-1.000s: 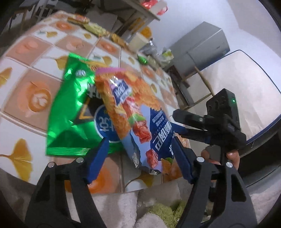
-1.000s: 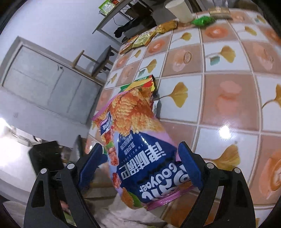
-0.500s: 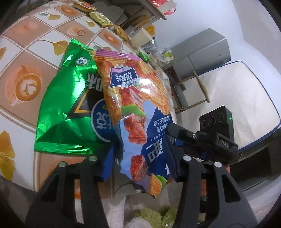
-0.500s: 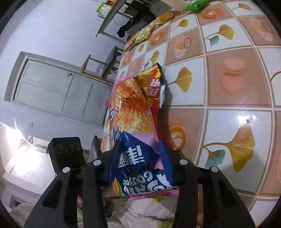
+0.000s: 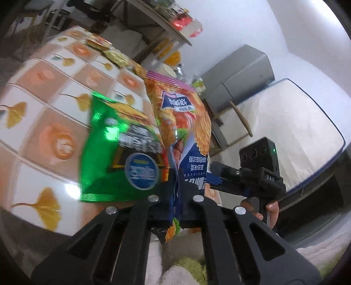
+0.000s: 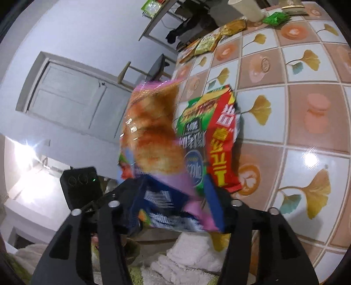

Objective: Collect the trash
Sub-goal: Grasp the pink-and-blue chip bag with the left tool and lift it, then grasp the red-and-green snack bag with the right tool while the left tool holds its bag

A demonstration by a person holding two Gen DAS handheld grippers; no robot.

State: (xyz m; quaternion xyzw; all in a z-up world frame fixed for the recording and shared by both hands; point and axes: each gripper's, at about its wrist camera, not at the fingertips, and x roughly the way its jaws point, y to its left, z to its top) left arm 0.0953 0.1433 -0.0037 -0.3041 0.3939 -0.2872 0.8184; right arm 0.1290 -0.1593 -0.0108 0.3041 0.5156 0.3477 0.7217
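An orange and blue chip bag [image 5: 182, 114] stands up off the tiled table [image 5: 43, 92]. My left gripper [image 5: 175, 188] is shut on its lower end. My right gripper [image 6: 173, 193] has the same bag [image 6: 153, 136] between its jaws, which are opening; from the left wrist view the right gripper [image 5: 219, 177] reaches in from the right. Behind the lifted bag a green chip bag [image 5: 122, 157] lies flat on the table. The right wrist view shows this green bag [image 6: 193, 131] under a red packet [image 6: 223, 144].
Several small wrappers [image 6: 206, 41], a green wrapper [image 6: 275, 18] and a paper cup [image 6: 245, 8] sit at the table's far end. A grey cabinet [image 5: 239, 72] and a mattress [image 5: 285, 122] stand beyond the right edge. A fluffy white cloth [image 6: 190, 258] lies below the near edge.
My left gripper closed on the orange bag's lower end and lifted it upright. The right gripper squeezed the bag half a second ago and has since widened.
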